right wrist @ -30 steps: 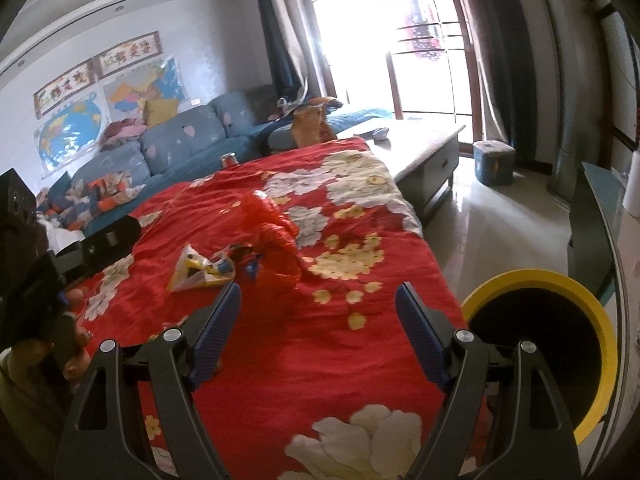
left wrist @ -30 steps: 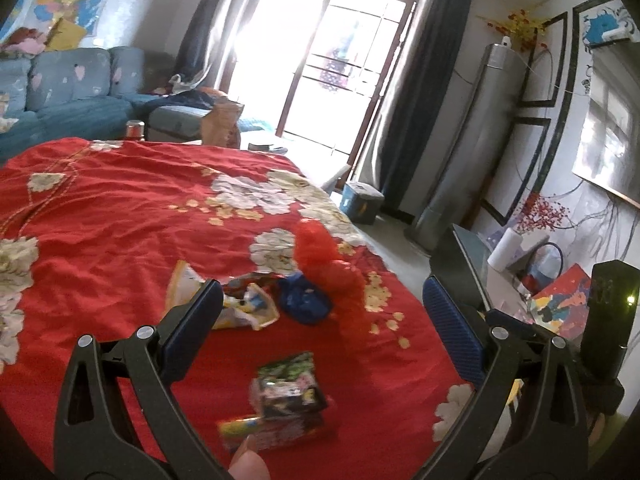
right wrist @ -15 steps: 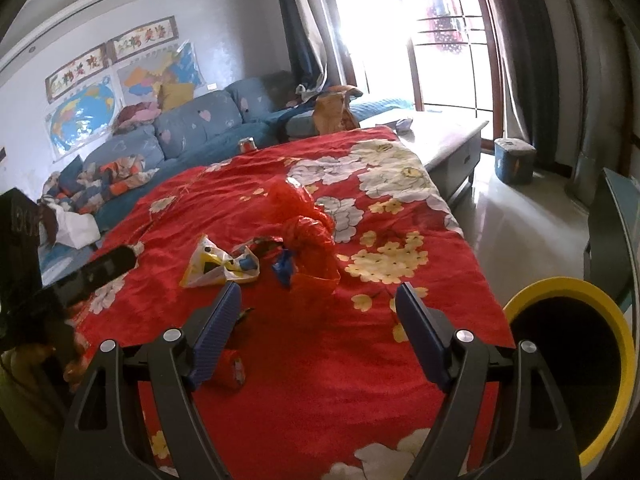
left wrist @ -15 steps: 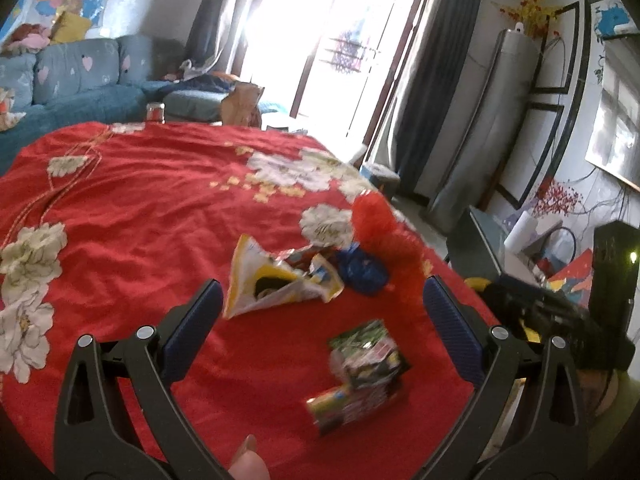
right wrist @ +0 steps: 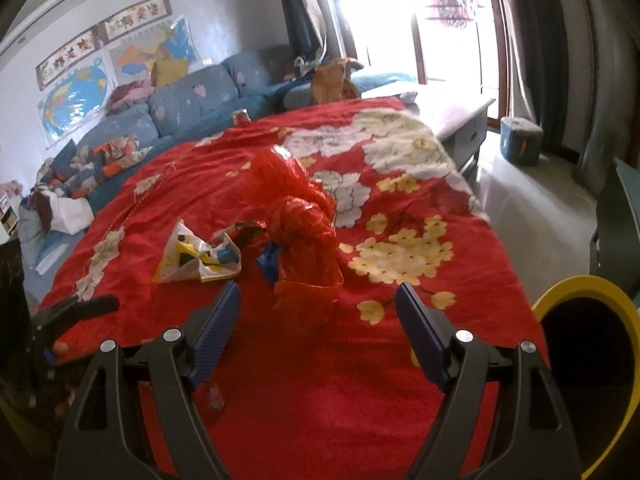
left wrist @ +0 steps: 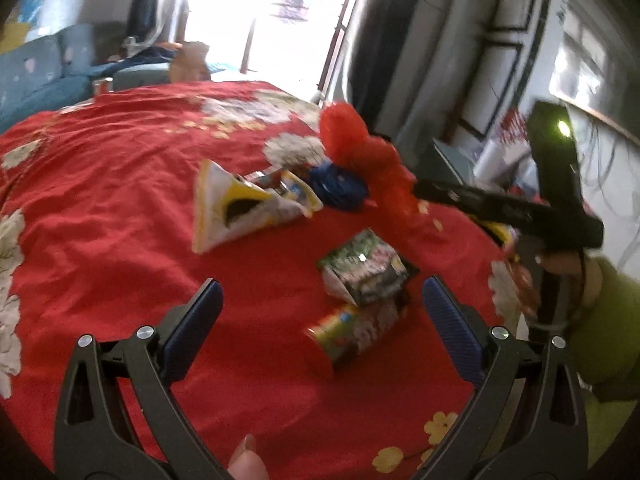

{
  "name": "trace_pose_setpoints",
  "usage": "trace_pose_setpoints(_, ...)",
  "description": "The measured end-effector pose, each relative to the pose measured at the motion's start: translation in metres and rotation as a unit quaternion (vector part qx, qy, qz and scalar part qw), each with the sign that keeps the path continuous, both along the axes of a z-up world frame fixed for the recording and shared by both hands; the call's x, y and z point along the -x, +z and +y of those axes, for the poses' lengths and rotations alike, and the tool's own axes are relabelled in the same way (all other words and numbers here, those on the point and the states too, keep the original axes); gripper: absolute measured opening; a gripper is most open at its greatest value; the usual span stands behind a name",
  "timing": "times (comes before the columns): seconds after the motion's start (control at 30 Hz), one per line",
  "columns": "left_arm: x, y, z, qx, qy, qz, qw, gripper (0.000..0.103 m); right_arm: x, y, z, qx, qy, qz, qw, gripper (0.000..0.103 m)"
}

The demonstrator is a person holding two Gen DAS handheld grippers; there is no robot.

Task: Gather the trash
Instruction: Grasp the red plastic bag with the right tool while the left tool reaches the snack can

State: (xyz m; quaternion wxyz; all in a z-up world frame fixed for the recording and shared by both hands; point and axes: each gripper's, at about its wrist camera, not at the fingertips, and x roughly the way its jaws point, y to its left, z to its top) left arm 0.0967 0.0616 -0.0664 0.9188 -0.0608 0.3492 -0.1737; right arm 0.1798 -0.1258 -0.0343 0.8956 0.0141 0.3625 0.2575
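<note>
Trash lies on a red flowered cloth (left wrist: 100,208) (right wrist: 328,408). My left gripper (left wrist: 320,312) stands open just short of a green snack packet (left wrist: 366,268) and a crushed can-like wrapper (left wrist: 354,334). Beyond them lie a yellow-white bag (left wrist: 240,208) (right wrist: 192,256), a blue wad (left wrist: 340,188) (right wrist: 270,262) and a crumpled red plastic bag (left wrist: 368,156) (right wrist: 300,224). My right gripper (right wrist: 318,320) is open, nothing between its fingers, with the red bag just ahead. The right gripper's body (left wrist: 512,208) shows in the left wrist view, held by a hand in a green sleeve (left wrist: 604,320).
A black bin with a yellow rim (right wrist: 588,360) stands off the table's right edge. A blue sofa (right wrist: 180,112) with clothes lies behind, a low table (right wrist: 456,116) and blue stool (right wrist: 520,140) near the bright window. A small can (right wrist: 240,117) stands at the far edge.
Both grippers have come lower and closer to the trash. The left view swung so the green packet and can wrapper sit between its fingers; the right gripper moved toward the red bag.
</note>
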Motion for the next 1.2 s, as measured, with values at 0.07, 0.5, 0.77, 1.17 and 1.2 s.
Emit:
trace_pose_setpoints(0.07, 0.001, -0.004, -0.007, -0.011, -0.014, 0.001, 0.9998, 0.092, -0.005, -0.005, 0.004, -0.002, 0.003, 0.012, 1.0, 0.071)
trace_pose_setpoints(0.5, 0.0, -0.025, -0.044, -0.065, -0.071, 0.023, 0.9951, 0.087, -0.014, -0.016, 0.009, -0.027, 0.021, 0.047, 0.998, 0.017)
trace_pose_setpoints(0.77, 0.003, -0.025, -0.049, -0.065, -0.073, 0.024, 0.9949, 0.066, -0.005, -0.015, -0.006, -0.048, 0.008, 0.049, 0.998, 0.015)
trace_pose_setpoints(1.17, 0.008, -0.025, -0.078, -0.054, -0.1, 0.023, 0.9933, 0.057, 0.009, -0.006, -0.03, -0.06, -0.01, 0.036, 0.997, 0.014)
trace_pose_setpoints(1.2, 0.008, -0.025, -0.08, -0.053, -0.1, 0.022, 0.9933, 0.057, 0.009, -0.006, -0.032, -0.059, -0.012, 0.035, 0.998, 0.014)
